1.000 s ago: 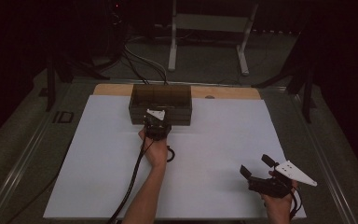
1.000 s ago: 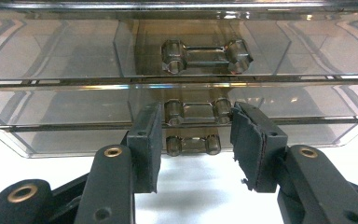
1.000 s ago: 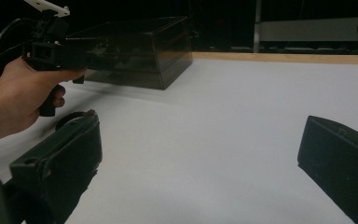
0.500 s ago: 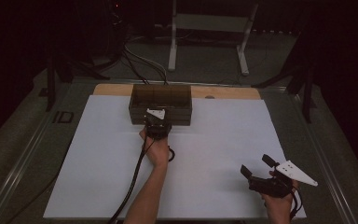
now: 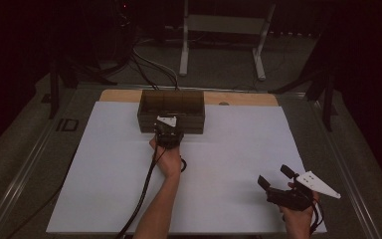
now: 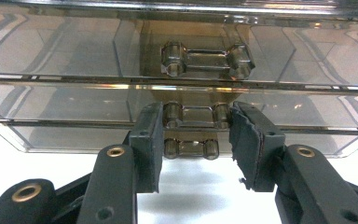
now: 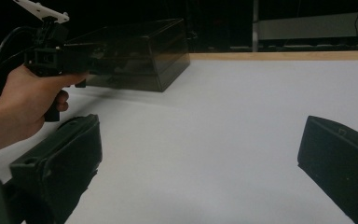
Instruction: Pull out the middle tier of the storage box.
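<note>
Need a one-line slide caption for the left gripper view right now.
Left gripper with its jaws around the lower drawer handle of a smoky clear drawer box.

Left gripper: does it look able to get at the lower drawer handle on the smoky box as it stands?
Probably yes. The left gripper already brackets the lower drawer handle of the box, one pad at each end. Nothing sits between them, though I cannot tell whether the pads press on it.

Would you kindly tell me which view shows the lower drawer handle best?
The left gripper view: the lower drawer handle sits close up between the left claw's pads. The high view and the right gripper view have the hand and claw covering it.
</note>
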The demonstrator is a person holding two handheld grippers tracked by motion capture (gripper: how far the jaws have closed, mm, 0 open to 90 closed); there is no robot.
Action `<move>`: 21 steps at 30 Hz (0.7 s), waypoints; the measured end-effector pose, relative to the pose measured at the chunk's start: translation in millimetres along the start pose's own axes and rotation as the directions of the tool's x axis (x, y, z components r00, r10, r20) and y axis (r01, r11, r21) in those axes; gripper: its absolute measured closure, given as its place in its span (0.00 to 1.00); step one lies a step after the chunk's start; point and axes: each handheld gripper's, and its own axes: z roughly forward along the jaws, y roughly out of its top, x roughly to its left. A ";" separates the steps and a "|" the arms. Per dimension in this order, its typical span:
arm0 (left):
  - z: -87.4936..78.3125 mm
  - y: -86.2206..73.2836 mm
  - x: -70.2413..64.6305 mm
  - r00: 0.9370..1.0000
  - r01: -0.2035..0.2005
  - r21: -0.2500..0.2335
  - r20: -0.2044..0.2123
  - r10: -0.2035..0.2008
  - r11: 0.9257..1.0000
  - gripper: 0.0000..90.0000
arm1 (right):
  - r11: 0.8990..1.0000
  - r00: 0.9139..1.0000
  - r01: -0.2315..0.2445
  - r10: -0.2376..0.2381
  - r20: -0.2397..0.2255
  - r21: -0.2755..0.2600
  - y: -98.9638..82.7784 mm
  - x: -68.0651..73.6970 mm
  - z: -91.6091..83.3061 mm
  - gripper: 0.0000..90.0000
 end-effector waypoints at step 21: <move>-6.4 0.2 -3.2 1.000 -0.011 0.040 -0.024 0.012 0.999 0.64 | 1.000 1.000 0.003 -0.003 0.000 -0.001 0.1 0.1 -0.1 0.00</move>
